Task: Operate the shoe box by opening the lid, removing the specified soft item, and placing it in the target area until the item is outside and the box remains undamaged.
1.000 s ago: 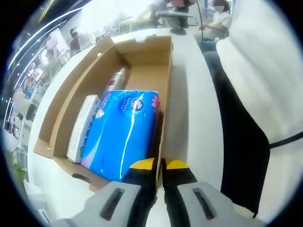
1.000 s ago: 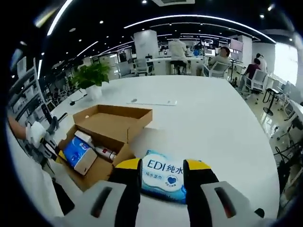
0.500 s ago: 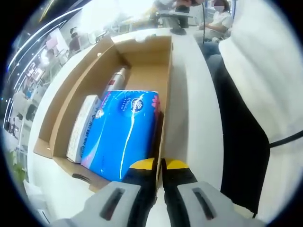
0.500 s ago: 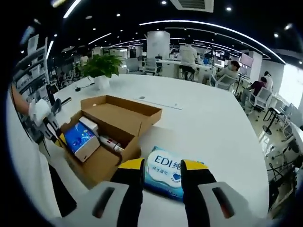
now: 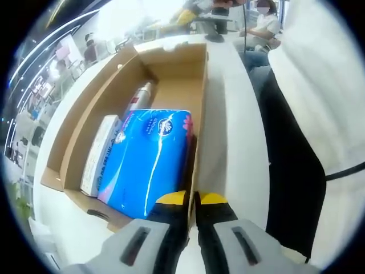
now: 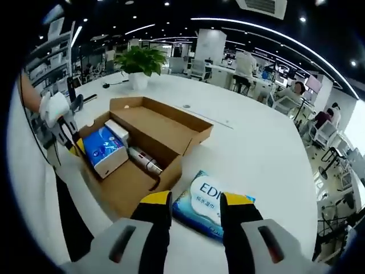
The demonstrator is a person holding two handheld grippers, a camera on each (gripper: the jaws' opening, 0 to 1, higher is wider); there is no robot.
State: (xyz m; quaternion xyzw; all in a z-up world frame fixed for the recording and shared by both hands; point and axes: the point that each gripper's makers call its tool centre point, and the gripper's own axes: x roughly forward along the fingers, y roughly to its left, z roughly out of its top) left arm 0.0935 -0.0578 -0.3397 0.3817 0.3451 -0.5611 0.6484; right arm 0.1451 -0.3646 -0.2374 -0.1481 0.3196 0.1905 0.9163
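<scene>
The open cardboard shoe box (image 5: pixel 201 108) holds a blue tissue pack (image 5: pixel 151 162), a flat white carton (image 5: pixel 101 151) and a silver spray can (image 5: pixel 140 94). My left gripper (image 5: pixel 193 198) is shut on the box's right wall at its near end. In the right gripper view the same box (image 6: pixel 171 171) lies with its lid (image 6: pixel 165 123) folded back, and the left gripper (image 6: pixel 69 141) pinches its far-left end. A light blue wet wipe pack (image 6: pixel 212 197) lies on the white table (image 6: pixel 256 148) just right of the box. My right gripper (image 6: pixel 197 201) is open, its jaws on either side of the pack's near edge.
A person's white and black clothing (image 5: pixel 308 142) fills the right of the left gripper view, close to the box. A gloved hand (image 6: pixel 54 108) holds the left gripper. A potted plant (image 6: pixel 140 60) stands at the table's far end, with desks and people beyond.
The right gripper's view has risen and drawn back, so the wet wipe pack now lies farther out between the open jaws. The left gripper and the box have not moved.
</scene>
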